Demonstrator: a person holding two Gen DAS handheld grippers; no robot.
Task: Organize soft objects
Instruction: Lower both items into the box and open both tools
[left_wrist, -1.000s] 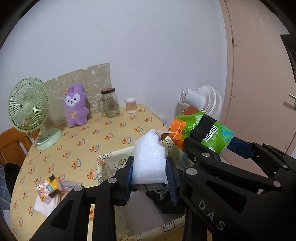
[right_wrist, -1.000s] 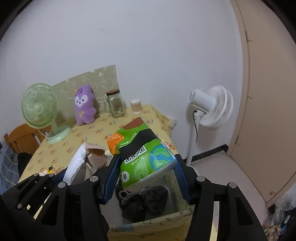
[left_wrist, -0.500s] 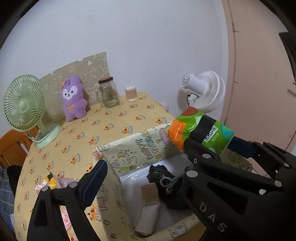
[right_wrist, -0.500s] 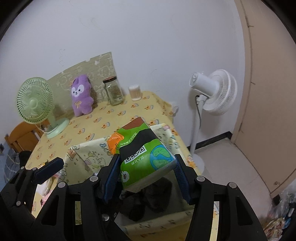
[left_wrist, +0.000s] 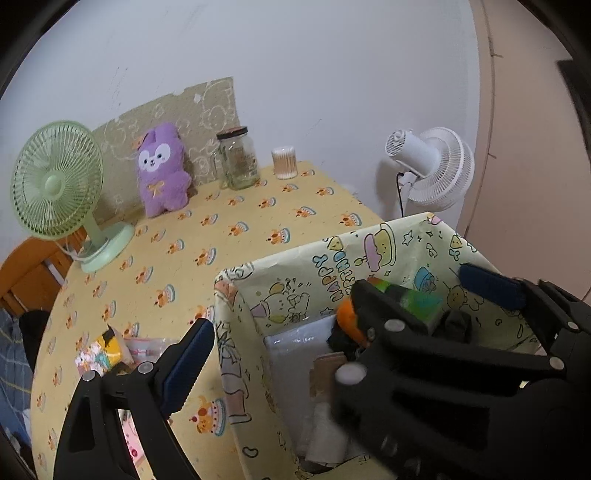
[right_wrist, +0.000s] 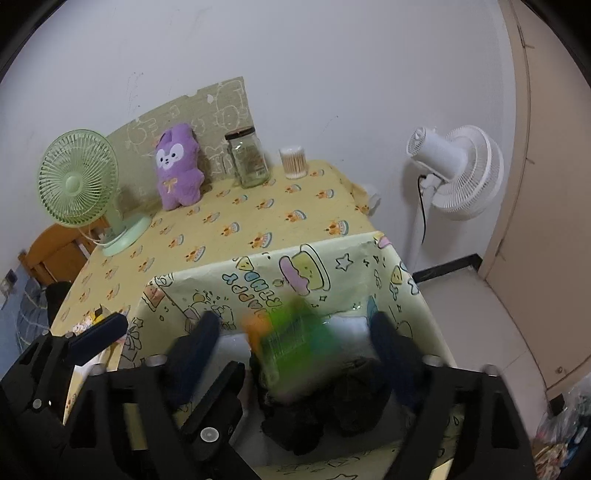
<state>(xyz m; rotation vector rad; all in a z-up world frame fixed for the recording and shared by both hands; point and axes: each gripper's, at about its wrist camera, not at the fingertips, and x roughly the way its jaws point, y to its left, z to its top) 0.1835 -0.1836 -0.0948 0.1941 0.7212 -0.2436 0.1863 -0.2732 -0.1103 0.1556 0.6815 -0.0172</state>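
The right gripper (right_wrist: 295, 354) hangs over the pale-yellow cartoon-printed paper-lined box (right_wrist: 258, 280), its jaws having just swung wide apart; nothing is clamped. Between them the green, black and orange soft tissue pack (right_wrist: 291, 339) shows blurred, free of both pads, above a heap of black fabric (right_wrist: 325, 413) on the box floor. No print on the pack can be read through the blur.

The left gripper (left_wrist: 280, 354) is also spread wide and holds nothing; its blue-padded left finger stands outside the box wall at 9 o'clock. In the left wrist view a white plastic-wrapped roll with a brown cardboard end (left_wrist: 321, 406) lies inside the box at 6 o'clock.

The inner wall of the box reads "HAPPY BIRTHDAY", seen reversed or inverted, among cake and star drawings.

On the yellow cake-patterned tablecloth (left_wrist: 229, 236), at 12 o'clock from the box, stand a purple plush rabbit toy (left_wrist: 162, 170), a clear glass jar with a dark lid (left_wrist: 238, 158) and a small tub of cotton swabs (left_wrist: 284, 162). A mint-green desk fan (left_wrist: 59, 188) is at 10 o'clock, a white pedestal fan (left_wrist: 432, 166) at 2 o'clock.
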